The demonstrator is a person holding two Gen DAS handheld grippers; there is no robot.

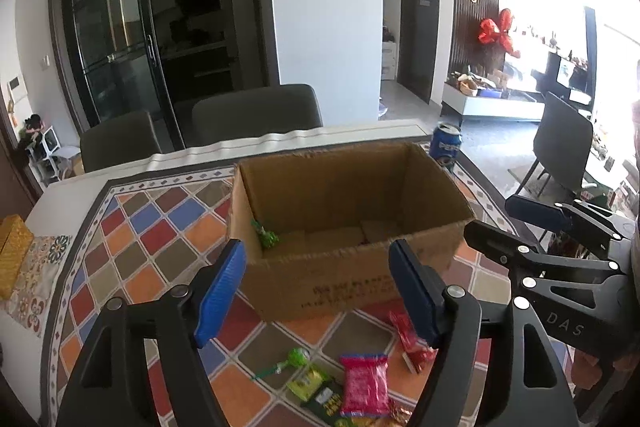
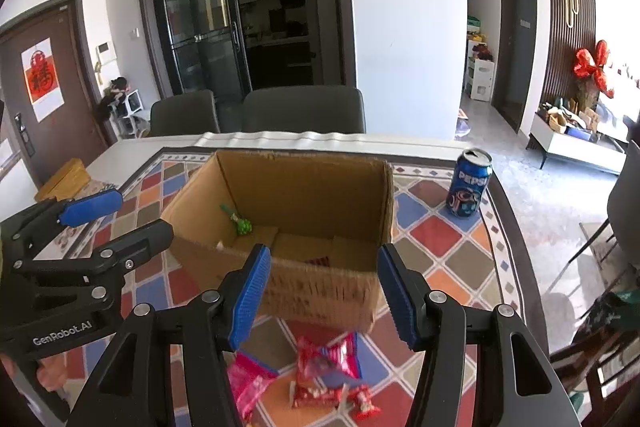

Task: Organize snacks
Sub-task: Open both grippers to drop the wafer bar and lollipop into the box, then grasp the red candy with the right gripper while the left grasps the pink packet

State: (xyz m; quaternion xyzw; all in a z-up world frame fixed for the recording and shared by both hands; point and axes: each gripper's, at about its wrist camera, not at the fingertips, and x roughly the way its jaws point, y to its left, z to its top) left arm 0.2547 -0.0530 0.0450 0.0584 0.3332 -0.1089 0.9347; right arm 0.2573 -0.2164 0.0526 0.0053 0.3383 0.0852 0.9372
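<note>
An open cardboard box (image 1: 344, 279) stands on the patterned tablecloth; it also shows in the right wrist view (image 2: 320, 291). A green lollipop (image 1: 266, 235) lies inside it at the left, seen too in the right wrist view (image 2: 240, 223). Loose snacks lie in front of the box: a green lollipop (image 1: 296, 359), a pink packet (image 1: 364, 383), a green-yellow packet (image 1: 308, 383), red wrappers (image 1: 408, 339). The right wrist view shows pink and red packets (image 2: 328, 359). My left gripper (image 1: 320, 295) is open and empty above them. My right gripper (image 2: 324, 299) is open and empty.
A blue Pepsi can (image 2: 468, 187) stands on the table right of the box, also in the left wrist view (image 1: 445, 147). Two dark chairs (image 2: 304, 109) stand behind the table. A yellow box (image 1: 12, 251) lies at the table's left edge.
</note>
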